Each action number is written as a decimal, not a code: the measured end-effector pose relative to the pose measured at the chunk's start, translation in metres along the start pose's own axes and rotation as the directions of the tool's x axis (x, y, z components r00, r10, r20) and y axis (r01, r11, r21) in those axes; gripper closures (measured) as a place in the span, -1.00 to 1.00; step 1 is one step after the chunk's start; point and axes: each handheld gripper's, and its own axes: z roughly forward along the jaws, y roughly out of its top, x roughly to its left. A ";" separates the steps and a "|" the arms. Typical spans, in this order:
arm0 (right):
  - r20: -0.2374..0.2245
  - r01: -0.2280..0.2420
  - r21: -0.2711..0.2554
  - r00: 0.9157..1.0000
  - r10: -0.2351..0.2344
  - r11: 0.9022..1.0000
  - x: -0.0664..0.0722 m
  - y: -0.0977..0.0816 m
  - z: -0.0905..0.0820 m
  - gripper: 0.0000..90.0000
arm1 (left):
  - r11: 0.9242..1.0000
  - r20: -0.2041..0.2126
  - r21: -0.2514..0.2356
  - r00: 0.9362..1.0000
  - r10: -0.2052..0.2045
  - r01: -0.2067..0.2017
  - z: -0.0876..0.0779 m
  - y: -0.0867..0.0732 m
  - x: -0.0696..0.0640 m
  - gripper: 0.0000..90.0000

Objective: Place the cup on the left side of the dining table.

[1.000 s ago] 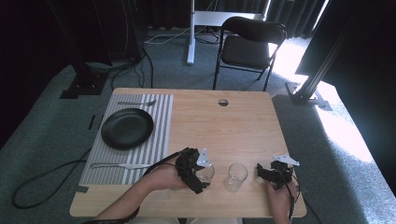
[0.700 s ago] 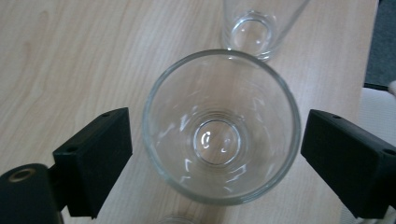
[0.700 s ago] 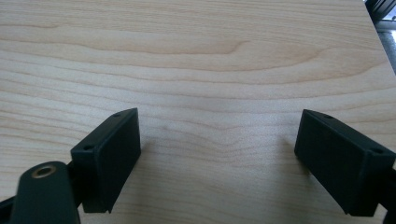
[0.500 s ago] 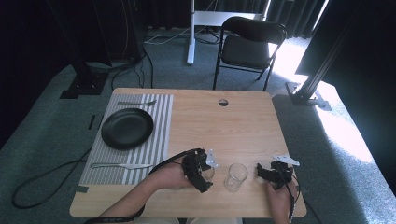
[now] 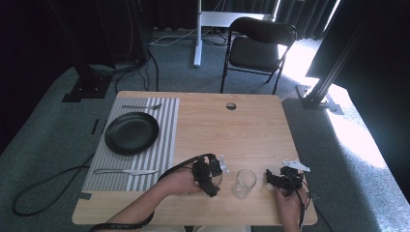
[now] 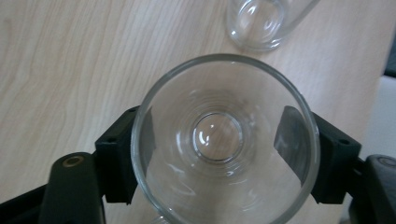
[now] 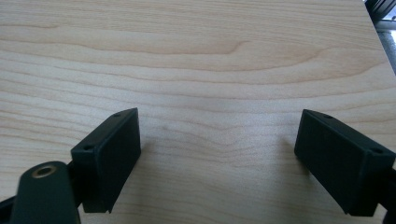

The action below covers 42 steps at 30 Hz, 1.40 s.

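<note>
A clear drinking glass (image 6: 219,135) stands between the jaws of my left gripper (image 6: 224,149), and both black pads press against its sides. I look straight down into it. In the high view this glass (image 5: 216,178) is near the table's front edge, with the left gripper (image 5: 209,175) shut on it. A second clear glass (image 5: 244,183) stands upright just to its right, apart from it; its base (image 6: 261,23) is at the top of the left gripper view. My right gripper (image 5: 283,182) rests further right, open, with bare wood between its jaws (image 7: 217,154).
A striped placemat (image 5: 167,128) on the left holds a black plate (image 5: 131,133), a fork (image 5: 140,107) behind it and a knife (image 5: 125,171) in front. The wooden table (image 5: 232,130) has a cable hole (image 5: 231,106). A black chair (image 5: 256,48) stands beyond it.
My left gripper has shifted slightly to the right, closer to the second glass, with the glass between its jaws. The right gripper has stayed put.
</note>
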 end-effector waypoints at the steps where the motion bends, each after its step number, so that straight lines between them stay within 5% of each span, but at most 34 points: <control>1: 0.000 0.000 0.000 1.000 0.000 1.000 0.000 0.000 0.000 -0.69 | 1.000 -0.001 0.005 1.000 0.002 -0.002 0.000 0.001 -0.001 -0.37; 9: 0.001 -0.001 0.000 1.000 0.001 1.000 0.000 0.000 0.000 -0.69 | 0.999 -0.009 0.022 1.000 0.023 -0.023 -0.001 0.004 -0.002 -0.36; 17: 0.001 0.000 -0.001 1.000 0.000 1.000 0.000 0.000 0.000 -0.69 | 0.999 -0.035 -0.032 0.999 -0.023 0.022 -0.007 0.006 0.005 -0.36; 28: 0.001 0.001 -0.001 1.000 -0.001 1.000 0.000 0.000 0.000 -0.69 | 0.997 -0.053 -0.041 0.996 -0.067 0.065 -0.015 0.012 0.020 -0.36; 36: 0.001 0.000 -0.001 1.000 0.000 1.000 0.000 0.000 0.000 -0.69 | 0.985 -0.081 -0.084 0.984 -0.159 0.152 -0.023 0.005 0.041 -0.36; 42: 0.001 0.001 -0.002 1.000 -0.001 1.000 0.000 0.000 0.000 -0.69 | 0.979 -0.104 -0.073 0.975 -0.199 0.192 -0.029 -0.003 0.055 -0.36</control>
